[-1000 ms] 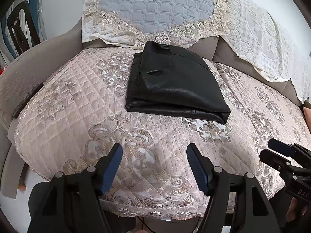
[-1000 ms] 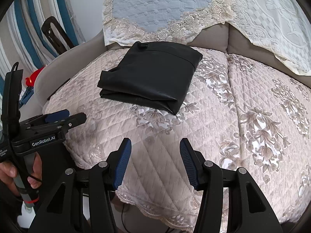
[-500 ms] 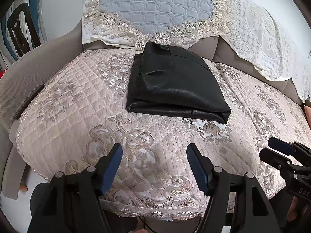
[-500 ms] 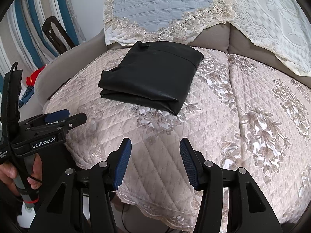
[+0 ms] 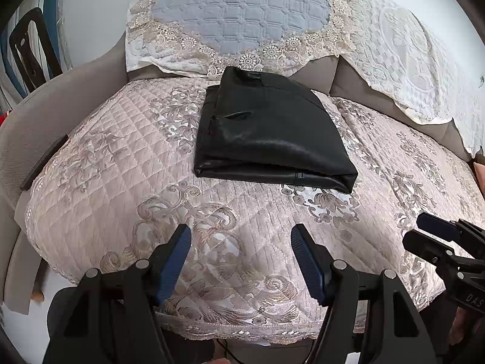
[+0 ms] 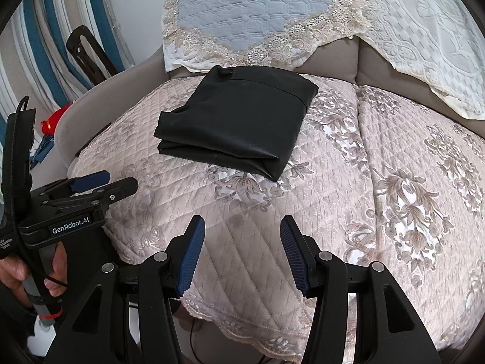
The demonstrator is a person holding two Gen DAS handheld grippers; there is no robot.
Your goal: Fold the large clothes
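Both tools empty: left tool (image 5: 241,239) jaws apart, right tool (image 6: 242,236) jaws apart, above sofa cover (image 5: 121,188).

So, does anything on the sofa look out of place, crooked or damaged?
Nothing stands out. The black garment lies folded in a compact stack on the quilted seat cover, slightly angled to the seat's front edge but tidy. Both hand-held grippers, left and right, are open and empty.

Both wrist cameras look forward and downward from off the sofa's front edge, near its quilted seat cover (image 5: 100,182) — the left view from the left, the right from the right. Both share the folded black garment (image 5: 269,133) and lace backrest cloth (image 6: 257,3) — each also catching the other gripper.
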